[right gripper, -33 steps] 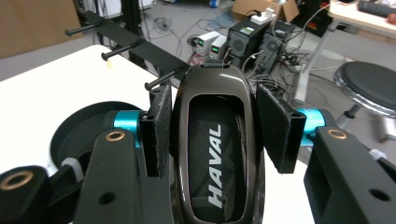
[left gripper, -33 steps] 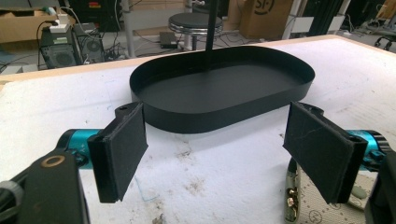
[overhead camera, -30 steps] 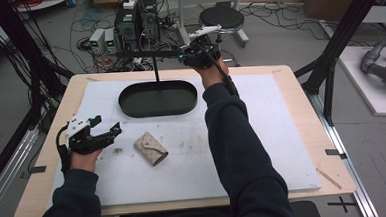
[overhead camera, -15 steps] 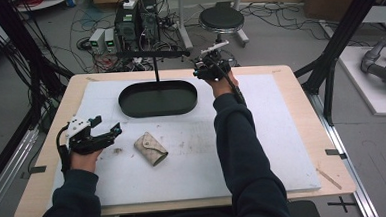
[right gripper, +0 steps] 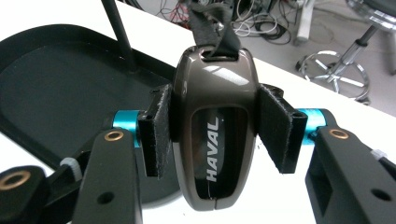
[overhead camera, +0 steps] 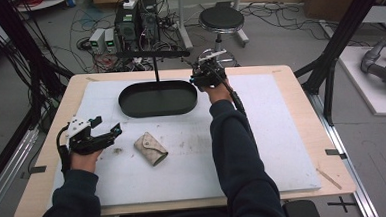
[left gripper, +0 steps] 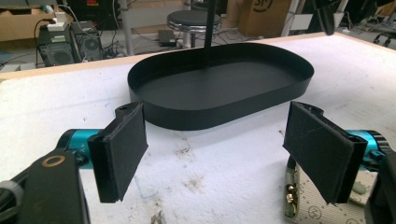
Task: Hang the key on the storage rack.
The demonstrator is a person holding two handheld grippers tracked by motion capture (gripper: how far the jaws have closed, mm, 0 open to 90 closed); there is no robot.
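From above, the person's right gripper [overhead camera: 205,76] is held out at the far end of the shallow black oval metal tray [overhead camera: 131,105], just beside its right end, while the left gripper [overhead camera: 102,135] rests low over the white foam mat [overhead camera: 272,134] near the left edge, pointing toward a small beige fabric key pouch [overhead camera: 150,148] lying flat just beside it. Along the left gripper [left gripper: 215,149], the two padded jaws stand wide apart with nothing between them; the oval tray [left gripper: 219,88] sits ahead, and the beige pouch [left gripper: 308,207] peeks from behind the right-hand jaw. Along the right gripper [right gripper: 214,128], the jaws are closed around a glossy dark brown car key fob marked HAVAL [right gripper: 214,121], gripped by its sides, its black strap [right gripper: 212,28] at the top, with the tray [right gripper: 56,79] behind it at left.
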